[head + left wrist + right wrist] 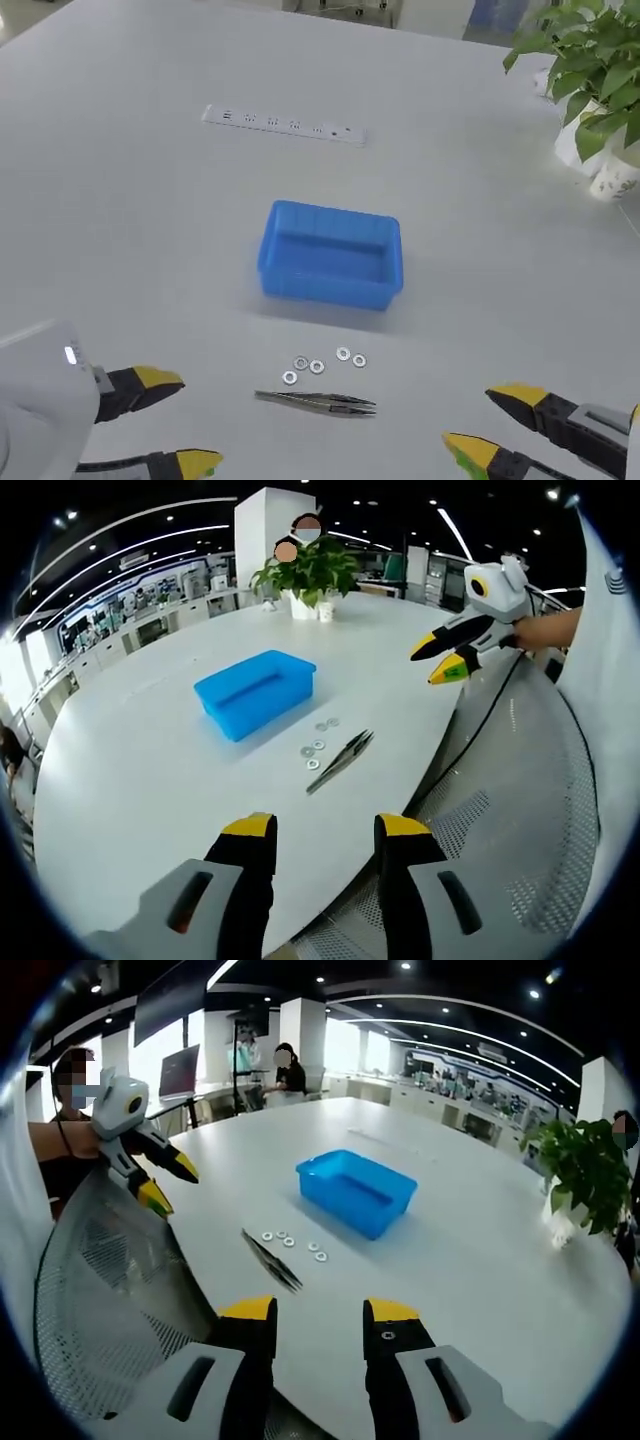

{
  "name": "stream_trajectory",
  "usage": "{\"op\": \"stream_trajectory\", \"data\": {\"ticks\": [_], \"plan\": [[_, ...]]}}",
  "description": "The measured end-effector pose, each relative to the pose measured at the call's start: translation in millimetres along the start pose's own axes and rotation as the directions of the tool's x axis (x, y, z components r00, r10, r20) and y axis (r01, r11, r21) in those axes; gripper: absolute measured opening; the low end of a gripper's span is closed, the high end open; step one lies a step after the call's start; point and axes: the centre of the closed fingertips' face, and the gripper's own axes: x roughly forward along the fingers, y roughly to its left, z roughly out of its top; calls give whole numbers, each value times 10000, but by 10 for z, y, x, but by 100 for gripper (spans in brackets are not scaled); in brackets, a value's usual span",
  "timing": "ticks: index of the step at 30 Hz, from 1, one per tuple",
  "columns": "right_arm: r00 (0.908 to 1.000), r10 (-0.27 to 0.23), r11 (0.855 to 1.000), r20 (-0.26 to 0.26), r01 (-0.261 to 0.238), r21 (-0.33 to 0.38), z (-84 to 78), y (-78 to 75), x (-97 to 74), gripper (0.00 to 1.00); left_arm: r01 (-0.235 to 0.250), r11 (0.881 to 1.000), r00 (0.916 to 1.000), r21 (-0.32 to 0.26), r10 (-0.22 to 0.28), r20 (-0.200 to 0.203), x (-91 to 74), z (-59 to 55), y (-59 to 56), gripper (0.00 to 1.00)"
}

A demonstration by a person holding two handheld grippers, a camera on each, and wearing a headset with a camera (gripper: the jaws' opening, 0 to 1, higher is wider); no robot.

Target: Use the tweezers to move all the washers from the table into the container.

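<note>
Yellow-tipped black left gripper (325,825) seen at bottom, jaws parted. Slim silver metal tweezers (340,760) laid on white round table (150,770), just beside cluster of small silver ring washers (316,745). Blue rectangular plastic container (255,690) set beyond washers. Right gripper (423,668) held near table edge, jaws parted. Leafy green potted plant (310,575) placed at far side.

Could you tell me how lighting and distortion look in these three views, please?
Head view: soft, even light; the blue container casts a faint shadow in front; the five washers are small but distinct. Left gripper view: fisheye curves the table edge; ceiling lights are bright spots. Right gripper view: same curving, background bright at upper left.
</note>
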Motion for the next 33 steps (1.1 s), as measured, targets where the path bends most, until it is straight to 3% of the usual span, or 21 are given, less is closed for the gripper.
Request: {"op": "stream_trajectory", "data": {"ticks": [8, 13, 14, 20, 26, 27, 30, 33], "plan": [[9989, 462, 9986, -51, -463, -259, 44, 66, 160, 34, -70, 9995, 9999, -305, 72, 83, 49, -18, 82, 43], [9949, 1010, 9919, 65, -1002, -784, 106, 149, 270, 32, -49, 9959, 9951, -903, 138, 982, 93, 112, 145, 40], [9936, 1127, 9867, 47, -1113, -1185, 121, 163, 319, 31, -104, 9951, 9918, -983, 227, 1255, 115, 156, 172, 38], [9828, 1802, 9632, -407, -1847, -1955, 127, 277, 566, 31, 225, 9991, 9960, -371, -192, 875, 298, 147, 175, 37], [9681, 2373, 9354, -802, -2500, -2502, 78, 405, 730, 30, 740, 9972, 9919, -54, -731, 1040, 491, 181, 138, 33], [9647, 2473, 9278, -901, -2626, -2651, 61, 430, 763, 30, 948, 9947, 9915, 403, -980, 853, 541, 156, 109, 32], [9588, 2617, 9145, -1104, -2829, -2891, 24, 466, 831, 30, 1422, 9858, 9894, 896, -1442, 162, 635, 57, 38, 32], [9517, 2809, 9053, -1238, -3056, -2951, -1, 491, 895, 28, 1680, 9787, 9857, 1181, -1684, -67, 710, 21, -3, 32]]}}
